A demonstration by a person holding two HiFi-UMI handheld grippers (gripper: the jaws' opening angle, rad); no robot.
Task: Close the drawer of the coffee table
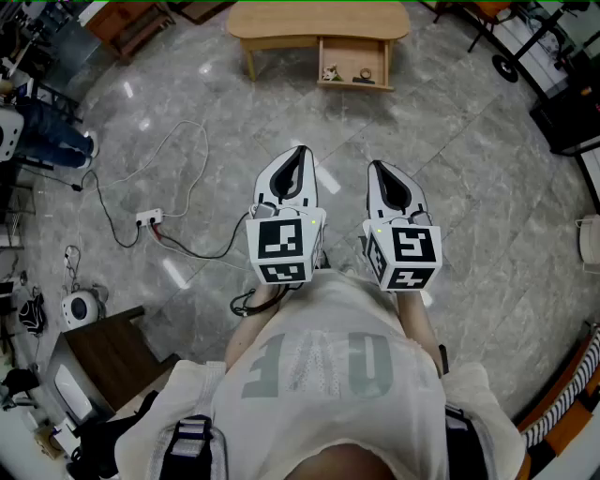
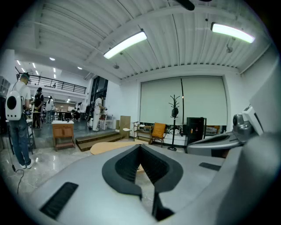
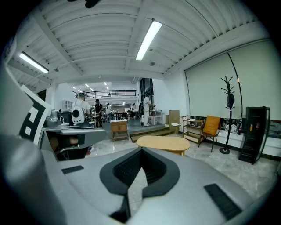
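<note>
Person: pale shirt at the bottom of the head view, a gripper in each hand.
Left gripper (image 1: 298, 150): jaws clenched tip to tip, nothing between them; held level above the floor.
Right gripper (image 1: 380, 167): likewise clenched and empty, just beside the left.
Floor (image 1: 469, 159): grey marbled tile.
Power strip (image 1: 149, 219): white, on the floor to the left.
Coffee table (image 1: 319, 21): pale wood, well ahead of both grippers.
Drawer (image 1: 354, 64): pulled out toward the person, holding a few small items, possibly trinkets.
</note>
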